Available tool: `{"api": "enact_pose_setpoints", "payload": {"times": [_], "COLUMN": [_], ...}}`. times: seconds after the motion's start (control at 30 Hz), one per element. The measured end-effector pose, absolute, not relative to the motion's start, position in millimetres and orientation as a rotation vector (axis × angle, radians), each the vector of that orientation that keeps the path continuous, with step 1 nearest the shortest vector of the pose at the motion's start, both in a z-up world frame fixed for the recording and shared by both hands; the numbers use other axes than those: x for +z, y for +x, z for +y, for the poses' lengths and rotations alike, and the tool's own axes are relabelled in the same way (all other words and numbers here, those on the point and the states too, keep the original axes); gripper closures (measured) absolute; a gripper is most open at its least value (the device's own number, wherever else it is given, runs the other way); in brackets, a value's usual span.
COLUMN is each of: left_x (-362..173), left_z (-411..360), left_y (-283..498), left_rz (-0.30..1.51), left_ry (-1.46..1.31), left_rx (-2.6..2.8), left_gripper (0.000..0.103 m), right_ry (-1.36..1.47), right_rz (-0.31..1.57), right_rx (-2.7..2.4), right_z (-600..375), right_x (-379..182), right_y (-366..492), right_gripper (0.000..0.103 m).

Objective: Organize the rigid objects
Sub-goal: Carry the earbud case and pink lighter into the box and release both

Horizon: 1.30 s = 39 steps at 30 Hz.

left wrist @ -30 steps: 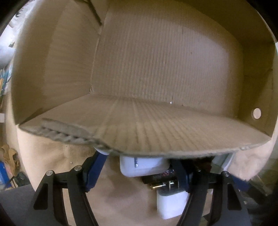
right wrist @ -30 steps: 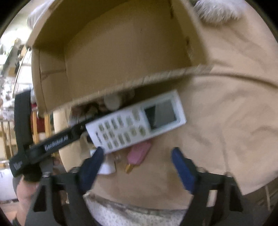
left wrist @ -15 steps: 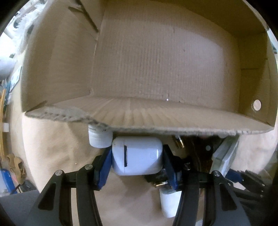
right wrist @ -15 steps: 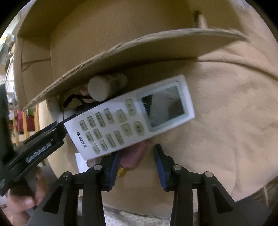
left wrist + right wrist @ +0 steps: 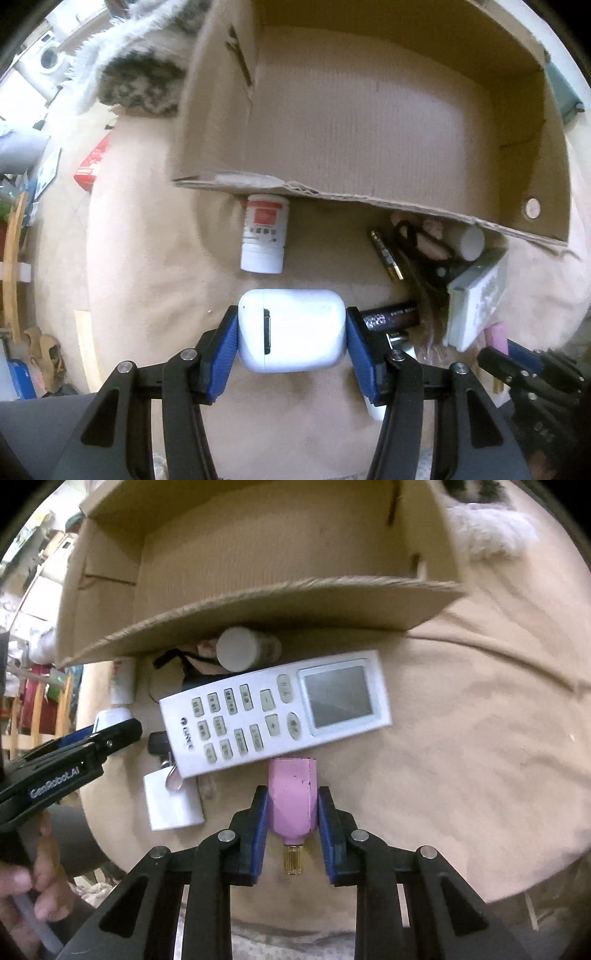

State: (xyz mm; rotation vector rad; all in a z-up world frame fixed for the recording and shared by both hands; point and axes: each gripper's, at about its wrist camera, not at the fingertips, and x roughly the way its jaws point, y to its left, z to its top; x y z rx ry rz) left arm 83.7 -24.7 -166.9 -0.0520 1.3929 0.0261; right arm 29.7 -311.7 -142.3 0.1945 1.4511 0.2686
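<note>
Your left gripper's (image 5: pixel 291 341) blue fingers (image 5: pixel 225 343) are clamped on the two short ends of the white rounded plastic earbud case (image 5: pixel 291 330), whose long axis runs straight across the gap between them, its hinge slit toward the left finger. Your right gripper's (image 5: pixel 292 808) fingers (image 5: pixel 258 812) have closed on the flat sides of the small pink plastic bottle with a ribbed gold cap (image 5: pixel 293 797); its long axis lies along the fingers, cap toward you and base pointing away.

Both held things sit over the tan cloth-covered surface (image 5: pixel 480 757), on its near side, and the open brown corrugated cardboard box (image 5: pixel 369 129) lies straight ahead of both sets of fingers, its near wall between them and the empty floor of the box. By my reading, each load must clear that wall; neither hand looks clearly nearer.

Just beyond the pink bottle lies the white air-conditioner remote (image 5: pixel 273 716), slanted, screen toward the right; its logo appears to read GREE. The body of the left gripper in the right wrist view reads "GenRobot.AI". Against the box wall lies a white pill bottle with a red label (image 5: pixel 264 236); its small print is illegible.
</note>
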Motion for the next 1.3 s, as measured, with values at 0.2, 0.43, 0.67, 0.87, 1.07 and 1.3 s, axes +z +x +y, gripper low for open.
{"api": "enact_pose_setpoints", "payload": {"times": [0.2,0.43,0.67,0.87,1.07,1.3], "left_x": [-116,-39,0,-21,-48,-62], "left_z": [-15,-38,-133,-135,-136,-138], "left_y": [58,47,63,102,113,123], "left_rz": [1.326,1.184,1.111,1.091,1.108,1.114], "left_ry": [-0.060,-0.041,0.027,0.046,0.039,0.052], "left_rx": [0.014,-0.009,-0.021,-0.027,-0.035,-0.027], "left_gripper": [0.051,0.051,0.051,0.051,0.051,0.051], "right_ry": [0.214,0.244,0.224,0.191,0.163,0.184], "right_rz": [1.367,1.151,1.065,1.087,1.115,1.198], "right_rx": [0.277,0.317,0.313,0.285,0.272,0.281], "right_z": [-311,-315,-319,-315,-309,-304], "right_x": [-117,-66,-34,-40,-70,-94], "right_y": [-1,4,60,114,135,148], "right_gripper": [0.076,0.076,0.076,0.076,0.076,0.076]}}
